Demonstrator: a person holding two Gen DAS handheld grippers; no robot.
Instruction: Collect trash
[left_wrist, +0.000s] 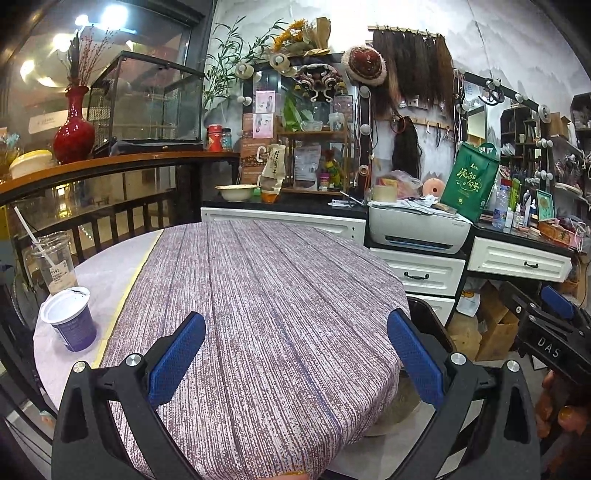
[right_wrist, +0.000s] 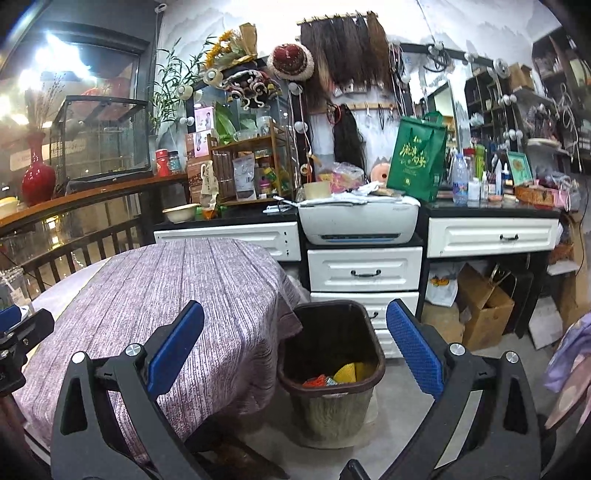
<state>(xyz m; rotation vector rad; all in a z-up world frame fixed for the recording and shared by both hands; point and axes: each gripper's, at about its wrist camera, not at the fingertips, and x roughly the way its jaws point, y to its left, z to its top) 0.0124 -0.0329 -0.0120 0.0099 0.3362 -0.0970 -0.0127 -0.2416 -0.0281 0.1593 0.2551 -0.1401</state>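
Both tools agape over striped tablecloth (left_wrist: 280, 295), bin (right_wrist: 332, 369) alongside.

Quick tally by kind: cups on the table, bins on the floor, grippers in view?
Cups on the table: 2, a clear plastic cup with straw and a blue paper cup
Trash bins: 1, the dark bin beside the table
Grippers: 2, left gripper and right gripper, both open and empty
Total: 5
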